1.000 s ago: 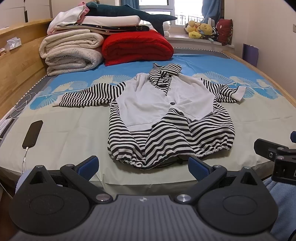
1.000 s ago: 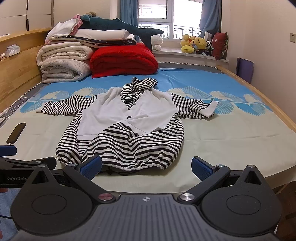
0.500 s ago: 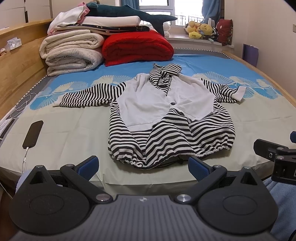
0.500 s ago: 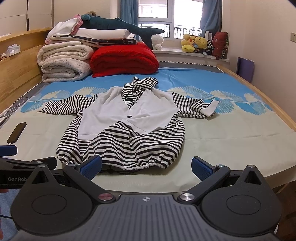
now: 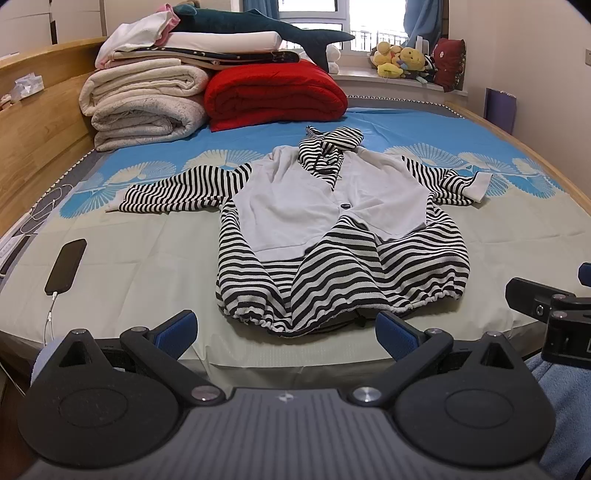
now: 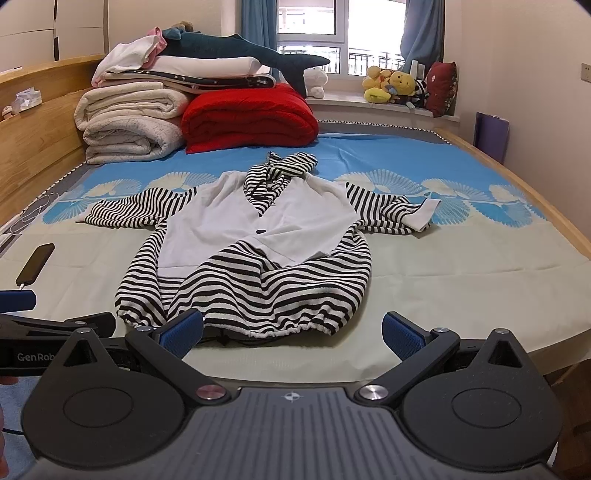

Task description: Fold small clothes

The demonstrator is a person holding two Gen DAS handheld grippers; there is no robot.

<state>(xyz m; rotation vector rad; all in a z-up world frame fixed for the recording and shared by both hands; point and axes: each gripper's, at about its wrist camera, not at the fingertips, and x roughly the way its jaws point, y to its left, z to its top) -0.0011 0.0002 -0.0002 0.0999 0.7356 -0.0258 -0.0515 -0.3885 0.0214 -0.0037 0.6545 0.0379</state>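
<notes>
A small black-and-white striped hooded top with a white vest front (image 5: 332, 221) (image 6: 255, 251) lies spread flat on the bed, sleeves out to both sides, hood at the far end, drawstring hem nearest me. My left gripper (image 5: 286, 332) hovers open just short of the hem at the bed's near edge, nothing between its blue pads. My right gripper (image 6: 291, 332) is open too, empty, just in front of the hem. Each gripper shows at the edge of the other's view.
A black phone on a white cable (image 5: 66, 266) lies on the bed left of the top. Folded white blankets (image 5: 144, 107), a red quilt (image 5: 273, 96) and a plush shark (image 5: 266, 29) are stacked at the far end. A wooden headboard (image 5: 33, 122) runs along the left.
Both grippers have crept slightly toward the top's hem; the top lies as before and both grippers stay open.
</notes>
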